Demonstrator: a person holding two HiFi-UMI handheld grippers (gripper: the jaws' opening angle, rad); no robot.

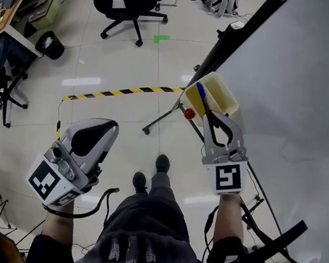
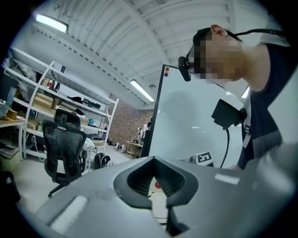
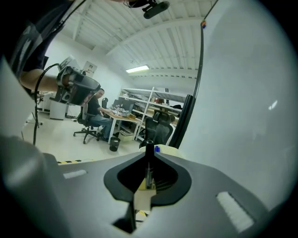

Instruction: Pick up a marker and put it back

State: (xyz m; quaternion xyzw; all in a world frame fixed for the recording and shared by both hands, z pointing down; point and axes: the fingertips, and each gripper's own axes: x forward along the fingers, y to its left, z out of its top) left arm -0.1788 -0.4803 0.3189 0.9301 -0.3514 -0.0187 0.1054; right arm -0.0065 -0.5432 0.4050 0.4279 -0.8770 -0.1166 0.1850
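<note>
Your right gripper (image 1: 213, 118) has its jaws drawn narrow on the black marker (image 3: 148, 172), which stands upright between them with its cap poking out past the tips. The head view puts it right over the yellow tray (image 1: 224, 92) fixed to the whiteboard (image 1: 306, 88). A blue marker (image 1: 201, 95) already lies in the tray along the side away from the board. Your left gripper (image 1: 104, 130) hangs well apart over the floor, jaws together with nothing in them, and I judge it has no part in this step.

You are at the put-back, and the pick-up looks done. The grip is by the marker's body, so the lower end can swing. Keep the pinch firm until that end is inside the tray walls. Aim for the bare yellow strip between the blue marker and the board side, not on top of the blue one, or yours may roll or tip out.

Bring the wrist down slowly and tilt it so the marker goes in lengthways along the tray instead of standing on end. Watch the near rim, because your jaws are wider than the marker and could knock the tray. Let the marker rest on the tray floor first, then ease the jaws apart just enough to free it and draw straight back
</note>
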